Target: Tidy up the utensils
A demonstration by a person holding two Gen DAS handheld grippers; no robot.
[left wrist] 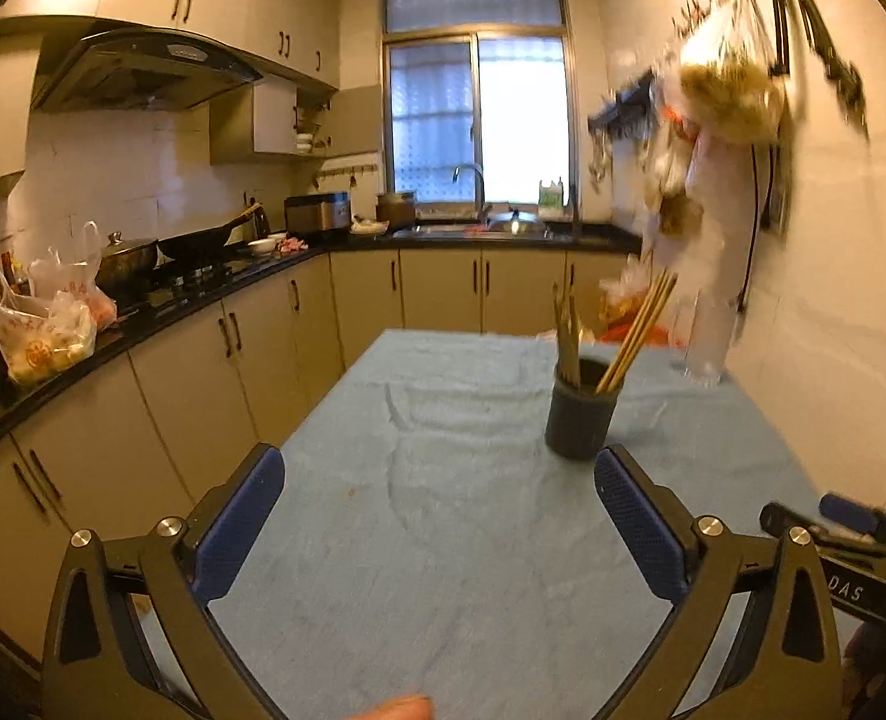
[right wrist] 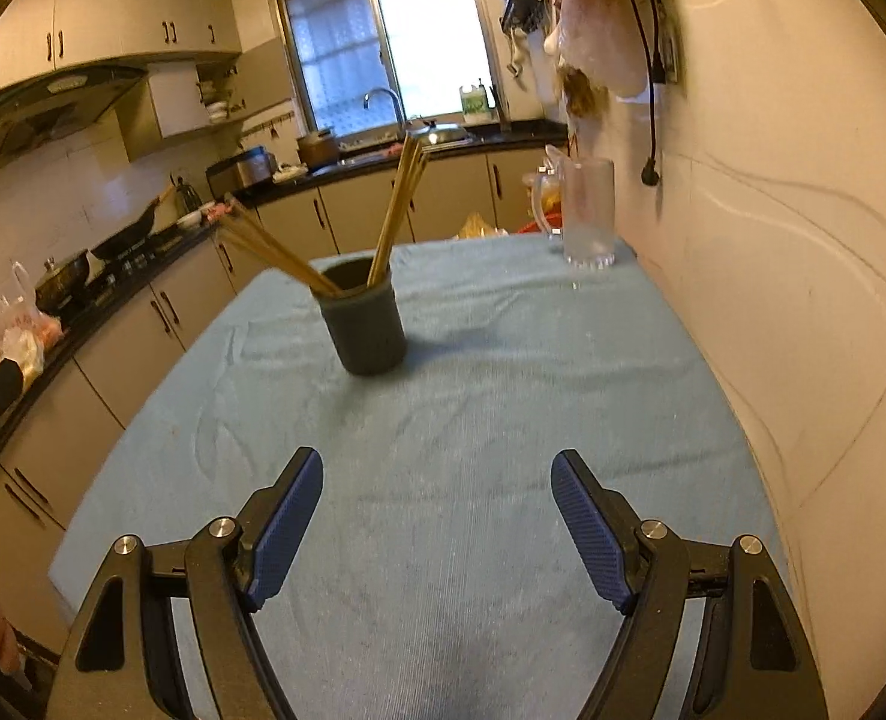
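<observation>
Chopsticks upright in a dark cup on the cloth-covered surface; left gripper and right gripper fingers apart, empty.

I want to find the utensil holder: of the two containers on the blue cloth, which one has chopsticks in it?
The dark round cup near the middle of the cloth; wooden chopsticks lean out of it. The clear glass mug at the far edge by the wall looks empty.

Daylight is pouring through the far window above the sink. Beige cabinets are running along the left wall under a black countertop, a range hood is hanging above the stove, and a pale tiled wall is closing off the right.
</observation>
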